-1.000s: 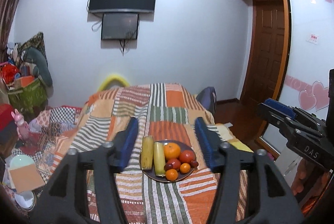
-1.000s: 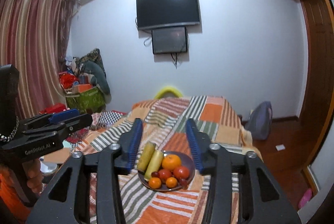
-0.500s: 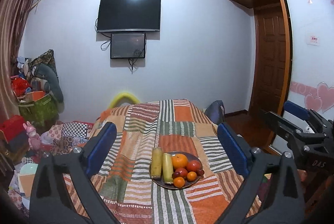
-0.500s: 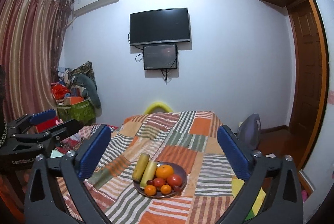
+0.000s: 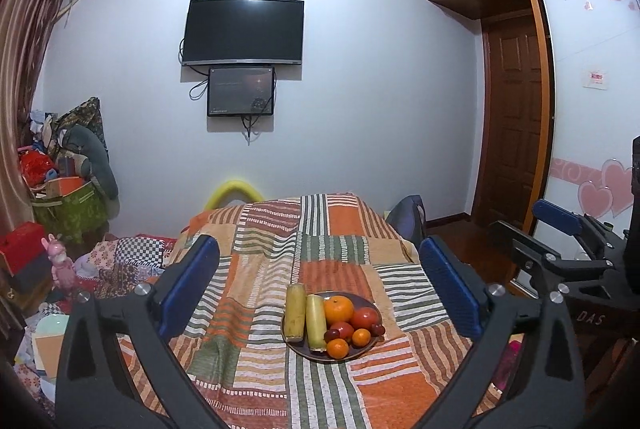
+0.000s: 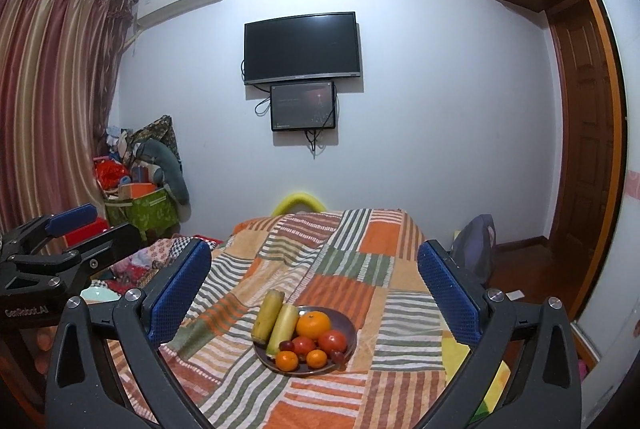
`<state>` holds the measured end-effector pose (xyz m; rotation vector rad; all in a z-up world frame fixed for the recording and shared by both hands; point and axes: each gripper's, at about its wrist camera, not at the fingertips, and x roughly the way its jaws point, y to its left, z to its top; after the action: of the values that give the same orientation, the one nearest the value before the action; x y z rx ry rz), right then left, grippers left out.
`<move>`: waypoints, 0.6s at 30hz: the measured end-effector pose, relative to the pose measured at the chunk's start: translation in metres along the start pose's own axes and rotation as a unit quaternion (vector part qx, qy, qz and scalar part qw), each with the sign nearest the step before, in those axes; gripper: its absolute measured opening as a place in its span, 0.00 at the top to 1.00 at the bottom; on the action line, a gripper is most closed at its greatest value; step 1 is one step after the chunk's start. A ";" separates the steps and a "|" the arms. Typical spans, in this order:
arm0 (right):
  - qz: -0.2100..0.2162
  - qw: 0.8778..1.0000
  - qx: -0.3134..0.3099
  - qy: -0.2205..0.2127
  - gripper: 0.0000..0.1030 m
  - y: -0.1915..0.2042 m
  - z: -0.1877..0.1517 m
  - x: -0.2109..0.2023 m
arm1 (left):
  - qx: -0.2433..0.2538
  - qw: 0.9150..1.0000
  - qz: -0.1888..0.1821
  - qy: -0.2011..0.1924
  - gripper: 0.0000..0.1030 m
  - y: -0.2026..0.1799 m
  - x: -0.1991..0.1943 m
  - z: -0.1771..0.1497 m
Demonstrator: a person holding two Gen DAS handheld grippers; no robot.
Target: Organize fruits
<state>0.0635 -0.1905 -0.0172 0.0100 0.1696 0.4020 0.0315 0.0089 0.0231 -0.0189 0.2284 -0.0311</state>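
A dark plate (image 5: 367, 302) (image 6: 349, 325) sits on a table under a striped patchwork cloth (image 5: 340, 245). On it lie two yellow-green corn cobs (image 5: 296, 311) (image 6: 269, 315), a large orange (image 5: 339, 309) (image 6: 313, 325), red tomatoes (image 5: 364, 317) (image 6: 332, 341), small oranges (image 5: 338, 347) and dark small fruits. My left gripper (image 5: 320, 289) is open and empty, well short of the plate. My right gripper (image 6: 314, 289) is open and empty too, also short of the plate. Each gripper shows at the edge of the other's view (image 5: 560, 229) (image 6: 64, 225).
A TV (image 5: 243, 31) and a small screen hang on the far wall. Piled bags and boxes (image 5: 68, 189) stand at the left by a curtain. A wooden door (image 5: 512, 125) and wardrobe are at the right. A backpack (image 6: 476, 249) lies beside the table's far right.
Both grippers opened wide from about plate width, and both views tilted up and drew back, so the plate sits lower and smaller between the fingers.
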 end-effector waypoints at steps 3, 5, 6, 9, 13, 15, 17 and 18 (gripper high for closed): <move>0.000 1.000 0.002 0.000 0.00 0.000 0.001 -0.001 | -0.001 1.000 -0.002 0.001 0.01 0.000 0.000 0.001; 0.000 1.000 0.003 -0.001 0.00 0.000 0.001 -0.001 | -0.001 1.000 -0.004 0.001 0.01 0.000 0.000 0.002; 0.000 1.000 0.003 -0.001 0.00 -0.001 0.001 -0.002 | -0.001 1.000 -0.005 0.001 0.01 0.000 -0.001 0.002; -0.001 1.000 0.003 -0.002 0.00 -0.001 0.002 -0.002 | 0.000 1.000 -0.006 0.001 0.01 -0.001 -0.001 0.002; 0.000 1.000 0.005 -0.002 0.00 -0.001 0.003 -0.003 | 0.003 1.000 -0.008 0.001 0.01 -0.003 -0.001 0.001; 0.000 1.000 0.004 -0.002 0.00 -0.001 0.003 -0.003 | 0.004 1.000 -0.008 0.001 0.01 -0.003 -0.001 0.001; 0.000 1.000 0.004 -0.004 0.00 -0.001 0.003 -0.003 | 0.003 1.000 -0.009 0.000 0.01 -0.003 -0.002 0.001; -0.001 1.000 0.003 -0.004 0.00 -0.001 0.004 -0.003 | 0.002 1.000 -0.009 0.000 0.00 -0.003 -0.002 0.001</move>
<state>0.0615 -0.1931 -0.0132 0.0176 0.1630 0.4001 0.0299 0.0061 0.0250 -0.0167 0.2287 -0.0504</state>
